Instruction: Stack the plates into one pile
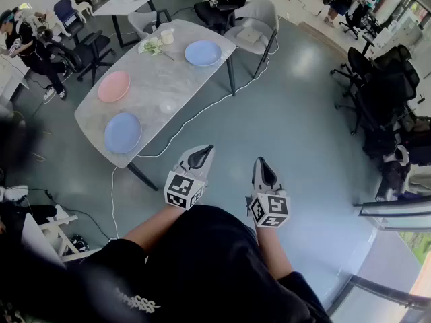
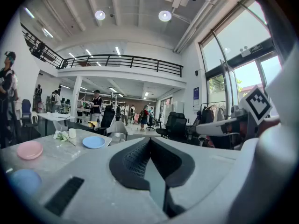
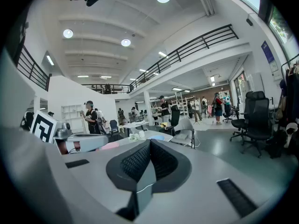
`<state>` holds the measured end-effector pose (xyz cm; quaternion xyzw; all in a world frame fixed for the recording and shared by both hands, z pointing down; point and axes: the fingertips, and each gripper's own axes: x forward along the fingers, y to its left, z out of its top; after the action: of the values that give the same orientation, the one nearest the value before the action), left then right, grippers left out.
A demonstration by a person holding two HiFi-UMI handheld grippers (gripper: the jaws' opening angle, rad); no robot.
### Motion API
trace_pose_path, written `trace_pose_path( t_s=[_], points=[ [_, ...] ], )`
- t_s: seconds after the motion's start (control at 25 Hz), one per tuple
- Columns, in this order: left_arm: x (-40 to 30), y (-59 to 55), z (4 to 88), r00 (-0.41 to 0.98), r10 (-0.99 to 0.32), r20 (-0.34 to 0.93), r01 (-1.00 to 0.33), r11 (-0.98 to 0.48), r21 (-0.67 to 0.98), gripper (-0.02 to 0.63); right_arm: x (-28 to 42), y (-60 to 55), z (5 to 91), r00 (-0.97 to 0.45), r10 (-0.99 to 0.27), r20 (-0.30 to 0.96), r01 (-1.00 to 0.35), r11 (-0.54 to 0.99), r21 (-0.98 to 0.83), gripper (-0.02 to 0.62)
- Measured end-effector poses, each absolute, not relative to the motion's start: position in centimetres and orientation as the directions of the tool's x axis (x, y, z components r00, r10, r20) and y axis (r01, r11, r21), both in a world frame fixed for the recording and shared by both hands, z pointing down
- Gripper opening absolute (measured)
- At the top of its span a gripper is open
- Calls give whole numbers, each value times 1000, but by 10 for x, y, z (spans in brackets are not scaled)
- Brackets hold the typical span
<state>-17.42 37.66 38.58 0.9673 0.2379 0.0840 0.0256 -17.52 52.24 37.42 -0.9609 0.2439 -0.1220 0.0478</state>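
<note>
Table top (image 1: 168,79): pale grey stone-look slab, smooth, low sheen; on it the near blue plate (image 1: 122,132), pink plate (image 1: 114,86) and far blue plate (image 1: 203,53) are smooth and evenly coloured with a soft satin finish, material not tellable. Floor (image 1: 296,126): grey-green, hard, glossy enough to mirror the window light. Left gripper (image 1: 205,149) and right gripper (image 1: 261,164): matt light-grey plastic shells, black pads (image 2: 135,160) with a fine ribbed grain, marker cubes (image 1: 183,189) in flat black-and-white print; the person's top (image 1: 202,261) is black matt cloth
</note>
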Motion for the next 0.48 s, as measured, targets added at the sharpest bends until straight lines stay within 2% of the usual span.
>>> trace_pose_path(
  t_s=[0.16, 0.48],
  points=[
    [-182, 389, 387, 884, 451, 127, 443, -892, 87, 17, -180, 534, 379, 842, -499, 204, -482, -867, -128, 11],
    [-212, 386, 410, 917, 374, 141, 358, -926, 122, 17, -201, 557, 409, 823, -522, 223, -480, -850, -217, 12]
  ],
)
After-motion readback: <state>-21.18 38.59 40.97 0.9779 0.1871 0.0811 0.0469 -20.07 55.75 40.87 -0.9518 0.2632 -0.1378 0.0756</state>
